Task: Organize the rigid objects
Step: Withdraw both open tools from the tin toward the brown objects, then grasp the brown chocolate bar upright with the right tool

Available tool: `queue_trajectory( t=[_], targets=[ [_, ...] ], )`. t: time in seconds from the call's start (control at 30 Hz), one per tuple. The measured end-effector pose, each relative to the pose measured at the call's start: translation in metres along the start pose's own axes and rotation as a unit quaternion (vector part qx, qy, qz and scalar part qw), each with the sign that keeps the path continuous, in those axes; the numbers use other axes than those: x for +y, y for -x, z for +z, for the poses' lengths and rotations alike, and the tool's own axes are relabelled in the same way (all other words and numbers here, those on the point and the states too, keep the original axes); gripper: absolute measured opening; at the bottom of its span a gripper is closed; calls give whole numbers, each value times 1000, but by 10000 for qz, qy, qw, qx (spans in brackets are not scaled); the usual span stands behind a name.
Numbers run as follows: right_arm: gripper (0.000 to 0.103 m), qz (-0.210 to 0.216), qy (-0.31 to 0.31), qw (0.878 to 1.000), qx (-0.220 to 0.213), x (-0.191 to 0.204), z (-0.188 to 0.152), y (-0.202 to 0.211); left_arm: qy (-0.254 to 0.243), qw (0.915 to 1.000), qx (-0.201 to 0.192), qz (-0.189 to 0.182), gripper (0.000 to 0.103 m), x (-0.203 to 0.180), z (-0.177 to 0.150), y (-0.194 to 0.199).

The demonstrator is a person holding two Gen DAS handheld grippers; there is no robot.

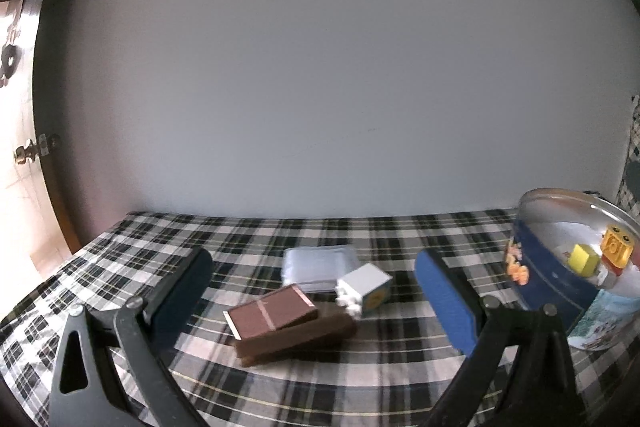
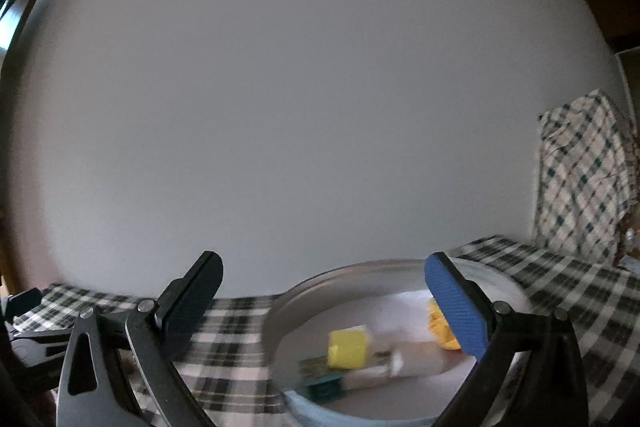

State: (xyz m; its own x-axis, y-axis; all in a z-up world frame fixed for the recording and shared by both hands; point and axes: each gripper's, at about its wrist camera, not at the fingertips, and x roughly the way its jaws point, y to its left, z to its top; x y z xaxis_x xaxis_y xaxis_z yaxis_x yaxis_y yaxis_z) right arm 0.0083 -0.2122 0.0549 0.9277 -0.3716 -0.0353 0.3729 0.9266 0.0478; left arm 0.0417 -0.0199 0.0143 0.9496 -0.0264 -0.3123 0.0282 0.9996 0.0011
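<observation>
Left wrist view. One left gripper (image 1: 314, 287), fingers spread wide, holding nothing, above checked cloth (image 1: 160, 247) on the desk. Between the fingers, further off: one brown box (image 1: 280, 323), lid askew; one pale grey toy block (image 1: 366, 289) touching its far right corner; one clear plastic sleeve (image 1: 316, 265) flat just behind both. At right: one round blue tin (image 1: 560, 279), open, containing one yellow cube (image 1: 584, 259) and one orange block (image 1: 618, 247).

Right wrist view, blurred. One right gripper (image 2: 324, 291), fingers spread, empty, over the same tin (image 2: 304, 291). Inside: one yellow cube (image 2: 348, 349), one orange piece (image 2: 440, 327), one green item (image 2: 324, 381), unidentifiable. One checked garment (image 2: 584, 171) hanging at right.
</observation>
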Motion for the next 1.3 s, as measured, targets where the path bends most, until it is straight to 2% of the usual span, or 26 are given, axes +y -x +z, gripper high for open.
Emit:
queue_trajectory(
  t=[0.4,0.53,0.63,0.73,0.83,0.97,1.2,1.3],
  targets=[
    [102,644,-61,9943,850,74,-19,-22,8,9994,44,339,102,54,0,-7],
    [102,874,21,9888,1213,107,-28,-31,-34,9978,127,653,102,80,0,-16],
    [102,1031,62,9822,1568,130,-35,-39,141,9958,301,856,102,106,0,-27],
    [102,1273,-34,9733,1911,150,-42,-47,272,9925,457,1101,102,132,0,-39],
    [102,1495,-181,9591,2397,172,-53,-57,344,9885,567,1362,102,152,-1,-48],
    [102,1646,-436,9384,3007,197,-70,-72,682,9822,720,1594,102,178,-1,-52],
    [101,1596,-483,9065,3878,232,-98,-94,1316,9747,862,1589,102,204,-3,-53],
    [93,1579,-560,9016,3988,228,-103,-97,1322,9754,881,1529,102,203,-3,-53]
  ],
)
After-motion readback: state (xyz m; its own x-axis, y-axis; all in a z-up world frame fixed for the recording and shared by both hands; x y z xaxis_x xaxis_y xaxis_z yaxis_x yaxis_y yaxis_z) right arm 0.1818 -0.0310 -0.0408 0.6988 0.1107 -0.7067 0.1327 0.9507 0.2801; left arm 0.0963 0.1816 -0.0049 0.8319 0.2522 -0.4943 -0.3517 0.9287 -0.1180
